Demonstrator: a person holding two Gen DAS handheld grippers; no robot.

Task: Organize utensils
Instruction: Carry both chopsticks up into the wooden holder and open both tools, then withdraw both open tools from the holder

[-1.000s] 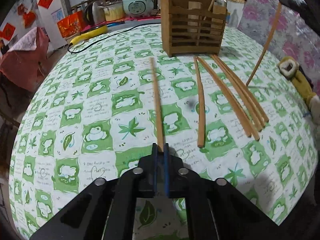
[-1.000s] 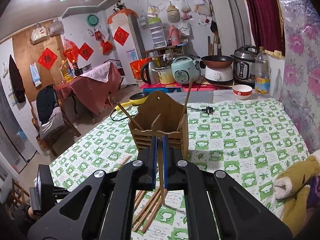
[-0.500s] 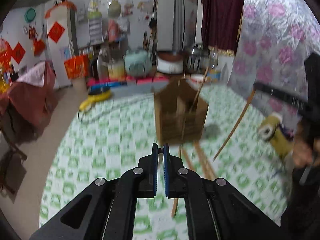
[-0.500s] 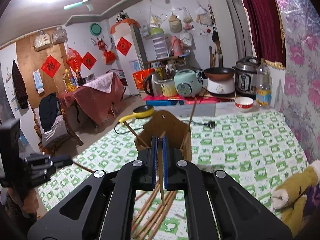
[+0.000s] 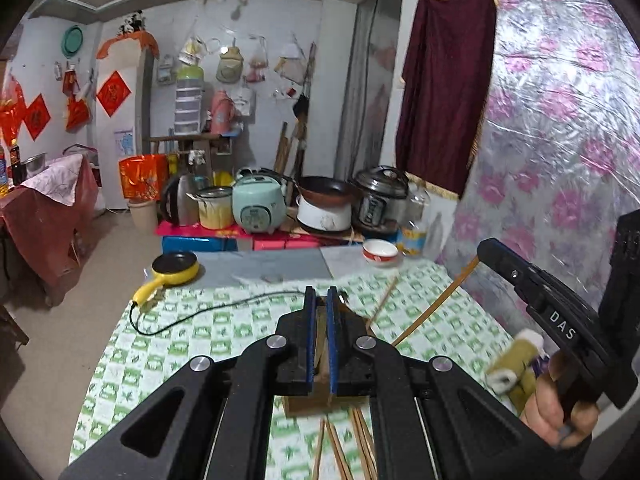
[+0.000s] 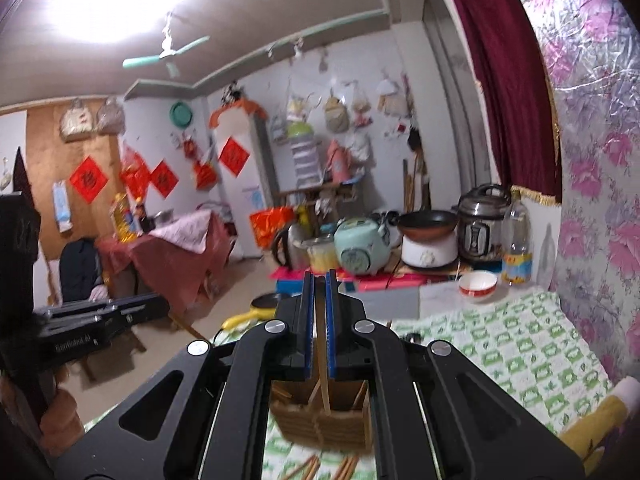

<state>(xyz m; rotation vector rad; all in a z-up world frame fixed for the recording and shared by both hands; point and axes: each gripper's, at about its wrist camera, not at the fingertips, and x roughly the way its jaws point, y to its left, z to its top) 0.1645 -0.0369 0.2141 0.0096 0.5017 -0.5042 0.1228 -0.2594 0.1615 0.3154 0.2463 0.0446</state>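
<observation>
Left wrist view showed the left gripper (image 5: 319, 344) clenched on a thin wooden chopstick (image 5: 320, 354) that hung down between its blue pads, raised above the wooden holder (image 5: 320, 402), probably so the stick could drop in upright. More loose chopsticks (image 5: 352, 452) lay on the green checked tablecloth (image 5: 180, 332) just in front of the holder. This view alone caught the right gripper from outside, at the right edge, with its chopstick slanting down toward the holder.

Right wrist view showed the right gripper (image 6: 319, 332) clamped on its own chopstick (image 6: 323, 384), its lower tip over the holder's open compartments, where other sticks already leaned. Only here was the holder's inside visible.
</observation>
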